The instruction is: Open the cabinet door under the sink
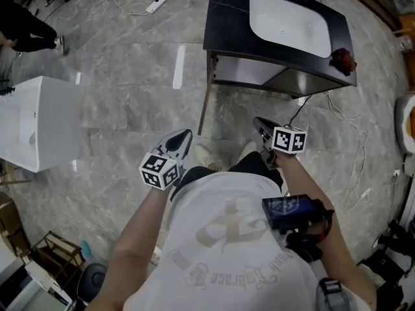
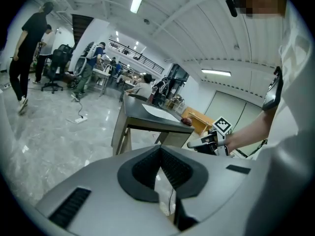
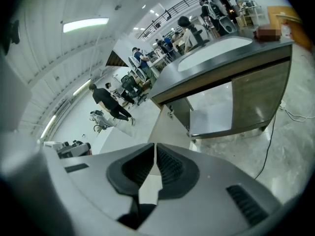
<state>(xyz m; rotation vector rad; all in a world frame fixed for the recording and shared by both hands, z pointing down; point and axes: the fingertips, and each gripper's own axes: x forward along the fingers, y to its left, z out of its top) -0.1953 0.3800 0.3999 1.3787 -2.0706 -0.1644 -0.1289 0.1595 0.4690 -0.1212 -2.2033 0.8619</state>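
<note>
The sink is sitting in the middle of the counter. A small object is lying at the counter's near right corner. The cabinet door is standing out from under the near left corner. A boxy unit is standing well left, and a power strip is lying on the floor behind.

Your left tongs and right tongs are pale grey with black pads and black-and-white square-patterned cubes, the sink is white in a black tabletop, the cabinet door is tan, the floor is grey-veined marble, and your shirt is white with beige print.
</note>
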